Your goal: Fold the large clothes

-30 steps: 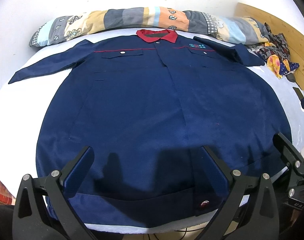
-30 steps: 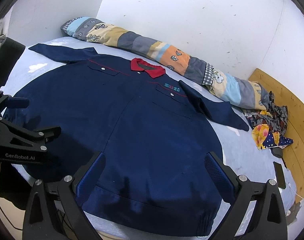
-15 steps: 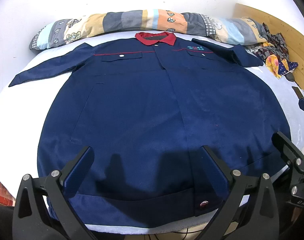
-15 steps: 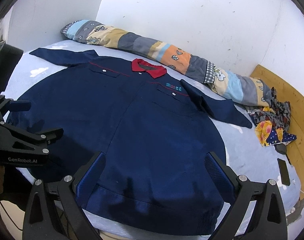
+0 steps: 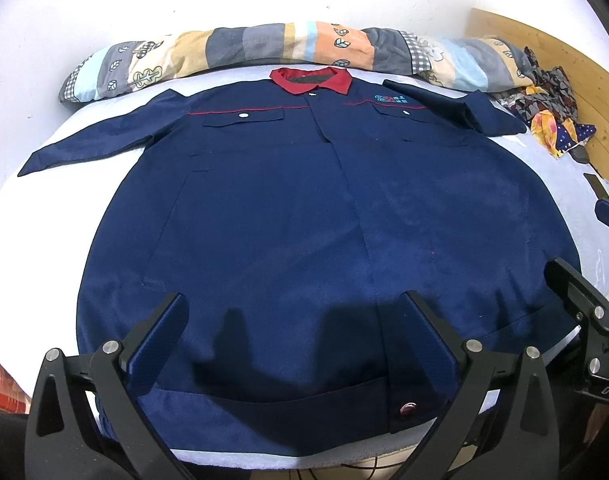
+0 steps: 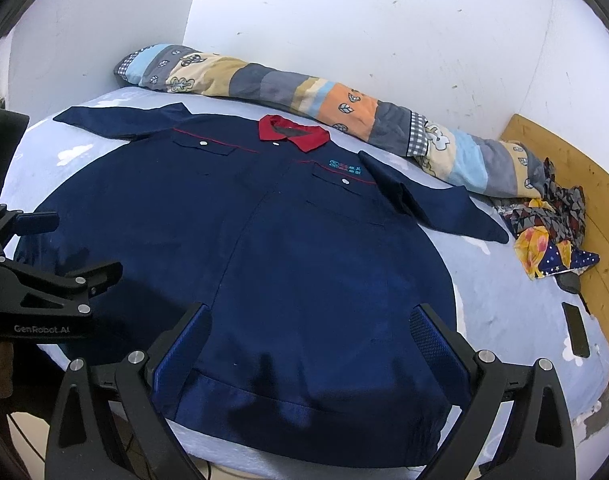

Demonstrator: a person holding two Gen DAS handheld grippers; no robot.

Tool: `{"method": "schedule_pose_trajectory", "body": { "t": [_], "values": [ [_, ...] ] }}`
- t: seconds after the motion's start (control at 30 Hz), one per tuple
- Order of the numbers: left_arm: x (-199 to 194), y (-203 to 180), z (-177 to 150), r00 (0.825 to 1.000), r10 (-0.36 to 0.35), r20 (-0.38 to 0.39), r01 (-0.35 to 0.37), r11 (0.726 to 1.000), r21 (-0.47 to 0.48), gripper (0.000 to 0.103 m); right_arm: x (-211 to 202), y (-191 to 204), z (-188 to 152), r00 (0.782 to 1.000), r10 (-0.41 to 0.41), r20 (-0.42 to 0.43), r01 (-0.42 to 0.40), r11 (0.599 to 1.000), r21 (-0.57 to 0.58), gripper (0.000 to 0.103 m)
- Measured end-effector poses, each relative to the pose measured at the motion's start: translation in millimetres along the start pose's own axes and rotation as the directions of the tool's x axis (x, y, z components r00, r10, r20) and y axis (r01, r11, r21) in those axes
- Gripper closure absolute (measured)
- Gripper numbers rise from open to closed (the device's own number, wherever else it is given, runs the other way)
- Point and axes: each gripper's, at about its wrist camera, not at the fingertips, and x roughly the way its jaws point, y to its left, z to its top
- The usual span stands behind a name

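Left wrist view: a large navy work jacket (image 5: 304, 216) lies spread flat, front up, on a bed (image 5: 32, 216) covered in a pale sheet. Its red collar (image 5: 310, 79) points toward the far wall, just below a long patchwork bolster (image 5: 264, 46) that runs along the head of the bed. One sleeve (image 5: 92, 140) stretches out to the left; the other sleeve (image 5: 456, 110) is folded across the chest on the right. The jacket's hem band, with a red snap button (image 5: 407, 409), lies at the near edge of the mattress. The left gripper (image 5: 294, 344) hovers over that hem with its fingers (image 5: 160, 344) spread wide and nothing between them. At the right edge part of the right gripper (image 5: 584, 312) shows. A crumpled patterned cloth (image 5: 552, 116) sits at the far right beside a wooden board (image 5: 564, 64).

Right wrist view: the same jacket (image 6: 264, 248) fills the bed (image 6: 516, 308), collar (image 6: 294, 133) toward the bolster (image 6: 304, 92). The right gripper (image 6: 308, 348) hangs above the hem near the jacket's right-hand corner, its blue-padded fingers (image 6: 436, 344) wide apart and holding nothing. The left gripper (image 6: 56, 272) is seen side-on at the left edge, over the jacket's other side. The patterned cloth (image 6: 548, 224) lies at the right, and a dark flat phone-like object (image 6: 575, 334) rests on the sheet near the wooden board (image 6: 576, 184)
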Motion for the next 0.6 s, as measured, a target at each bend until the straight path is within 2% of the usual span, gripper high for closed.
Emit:
{"method": "schedule_pose_trajectory", "body": {
  "t": [0.6],
  "values": [
    [-3.4, -4.6, 0.9, 1.0, -0.016, 0.006, 0.016, 1.0, -0.008, 0.0, 2.4, -4.2, -0.8, 1.0, 0.013, -0.004, -0.013, 1.0, 0.022, 0.003]
  ]
}}
